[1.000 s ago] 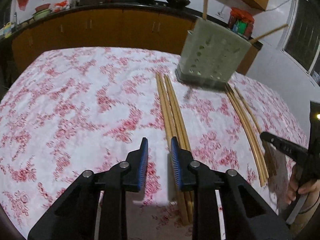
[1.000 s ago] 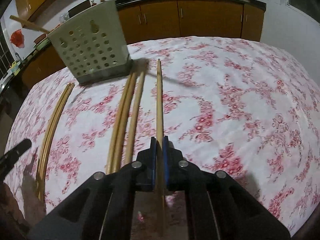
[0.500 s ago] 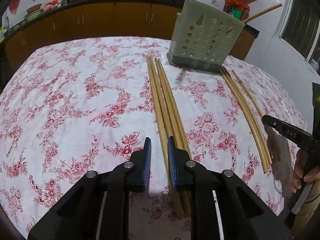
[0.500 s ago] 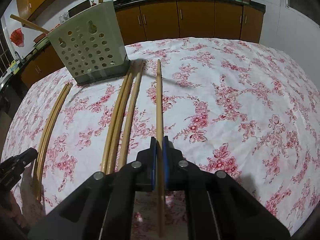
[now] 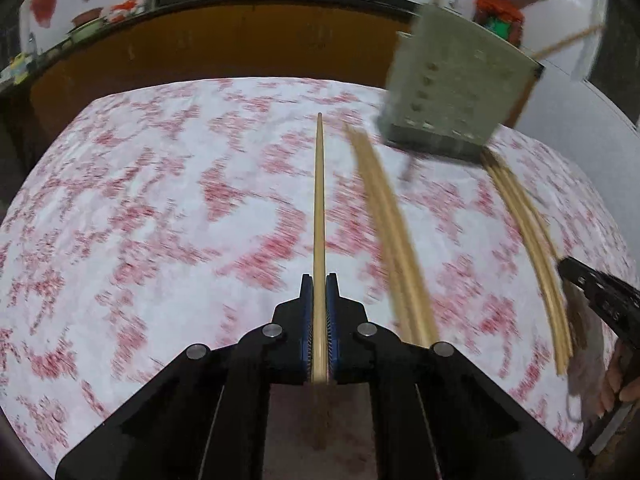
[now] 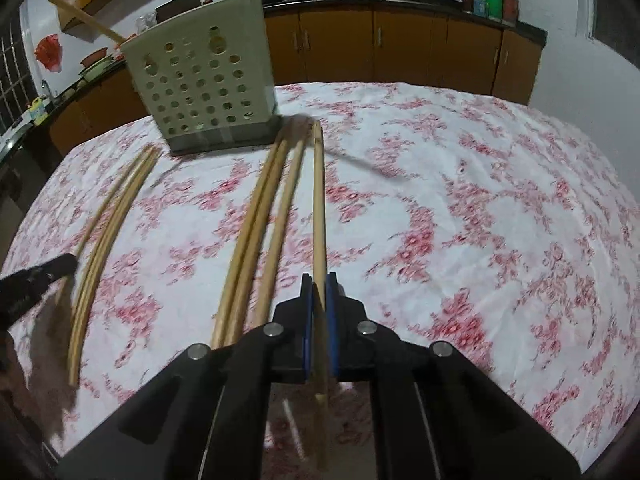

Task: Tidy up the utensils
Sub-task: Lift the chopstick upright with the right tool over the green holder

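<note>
Each pair of tongs pinched one chopstick lengthwise: the left tongs [image 5: 319, 280] held a chopstick [image 5: 319, 200] pointing left of the holder [image 5: 456, 96]; the right tongs [image 6: 319, 280] held another chopstick [image 6: 318, 200], its tip nearer the holder on the counter [image 6: 480, 200].

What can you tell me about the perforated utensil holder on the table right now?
The utensil holder is a pale grey-green box, apparently plastic, with rows of round holes in its face and a darker base. It stands upright on the floral tablecloth at the far side. Wooden sticks already poke out of its top, leaning outward. Loose chopsticks lie on the cloth with their far tips close to its base; contact is unclear.
</note>
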The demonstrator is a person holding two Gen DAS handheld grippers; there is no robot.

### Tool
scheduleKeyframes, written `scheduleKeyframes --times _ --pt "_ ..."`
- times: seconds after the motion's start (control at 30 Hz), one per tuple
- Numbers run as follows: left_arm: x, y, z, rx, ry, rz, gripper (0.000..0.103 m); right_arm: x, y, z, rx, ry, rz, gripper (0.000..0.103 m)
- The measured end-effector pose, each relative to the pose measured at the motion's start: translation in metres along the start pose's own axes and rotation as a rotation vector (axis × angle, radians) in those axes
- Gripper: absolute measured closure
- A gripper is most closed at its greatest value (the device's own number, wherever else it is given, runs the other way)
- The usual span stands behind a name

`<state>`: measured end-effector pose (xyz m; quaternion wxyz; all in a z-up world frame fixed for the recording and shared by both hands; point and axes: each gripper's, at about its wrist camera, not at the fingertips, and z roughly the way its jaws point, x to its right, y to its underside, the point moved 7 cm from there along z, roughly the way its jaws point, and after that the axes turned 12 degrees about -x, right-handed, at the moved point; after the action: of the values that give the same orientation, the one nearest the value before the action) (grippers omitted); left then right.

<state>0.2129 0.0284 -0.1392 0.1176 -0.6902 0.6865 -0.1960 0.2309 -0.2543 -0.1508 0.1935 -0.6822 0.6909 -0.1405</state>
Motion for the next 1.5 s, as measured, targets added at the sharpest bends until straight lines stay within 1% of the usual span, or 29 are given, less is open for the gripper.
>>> scheduleKeyframes --times 0.13,0.23,0.33,0.53,1.4,1.43,1.5 --pt "-0.019 -0.007 0.001 0.006 -0.001 -0.042 0.095 0.019 -0.01 0.004 0.015 0.034 0.057 0.095" --pt "-0.021 -0.008 0.001 0.015 0.0 -0.047 0.095 0.026 -0.012 0.005 0.025 0.044 0.069 0.095" --pt "-0.018 -0.008 0.001 0.027 -0.021 -0.033 0.095 0.027 -0.012 0.005 0.026 0.048 0.067 0.094" --pt "-0.021 -0.008 0.0 0.027 0.013 -0.052 0.095 0.028 -0.013 0.006 0.026 0.043 0.07 0.094" --pt "-0.021 -0.008 0.0 0.029 0.04 -0.071 0.094 0.03 -0.013 0.006 0.028 0.023 0.087 0.094" --pt "-0.021 -0.007 0.0 0.029 0.039 -0.07 0.094 0.03 -0.012 0.005 0.028 0.021 0.087 0.094" --pt "-0.018 -0.003 -0.003 0.025 0.01 -0.039 0.094 0.029 -0.008 0.003 0.025 0.026 0.078 0.094"
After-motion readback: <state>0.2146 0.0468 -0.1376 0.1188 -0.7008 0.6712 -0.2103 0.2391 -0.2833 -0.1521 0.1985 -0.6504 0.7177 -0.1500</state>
